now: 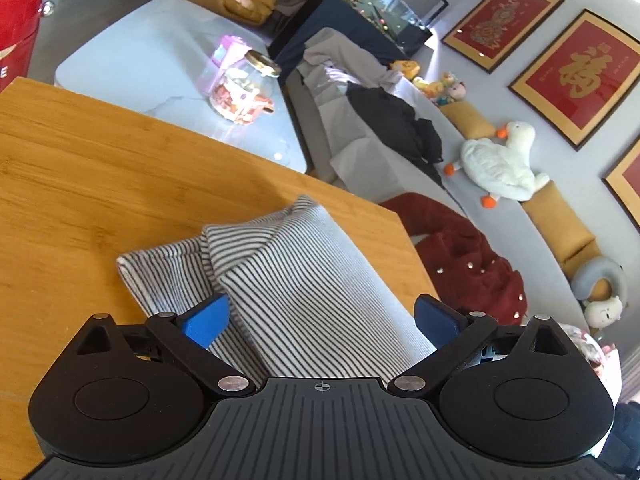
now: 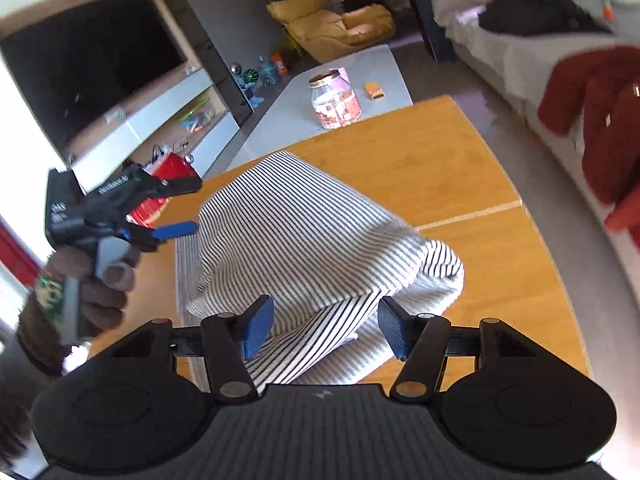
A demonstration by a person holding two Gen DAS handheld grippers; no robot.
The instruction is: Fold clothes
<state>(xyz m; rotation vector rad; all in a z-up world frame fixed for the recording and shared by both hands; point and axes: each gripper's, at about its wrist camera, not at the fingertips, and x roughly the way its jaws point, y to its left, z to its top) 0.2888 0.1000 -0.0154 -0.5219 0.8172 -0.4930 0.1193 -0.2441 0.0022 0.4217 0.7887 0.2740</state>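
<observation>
A black-and-white striped garment [image 1: 304, 280] lies partly folded on the wooden table [image 1: 100, 168], close to the table's right corner. My left gripper [image 1: 320, 320] is open right over its near end, one blue finger on each side of the cloth. In the right wrist view the same garment [image 2: 304, 236] humps up in the middle, with a striped flap running toward the camera. My right gripper [image 2: 326, 330] is open, its fingers straddling that flap. The left gripper [image 2: 182, 208] shows there too, held by a hand at the garment's left edge, jaws apart.
Behind the wooden table [image 2: 460, 168] stands a white low table [image 1: 140, 60] with a glass jar [image 1: 244, 88]. A grey sofa [image 1: 360, 148] to the right holds a dark red garment [image 1: 468, 256], black clothes and a plush goose [image 1: 500, 160]. A red box [image 2: 168, 176] sits by the table's far left edge.
</observation>
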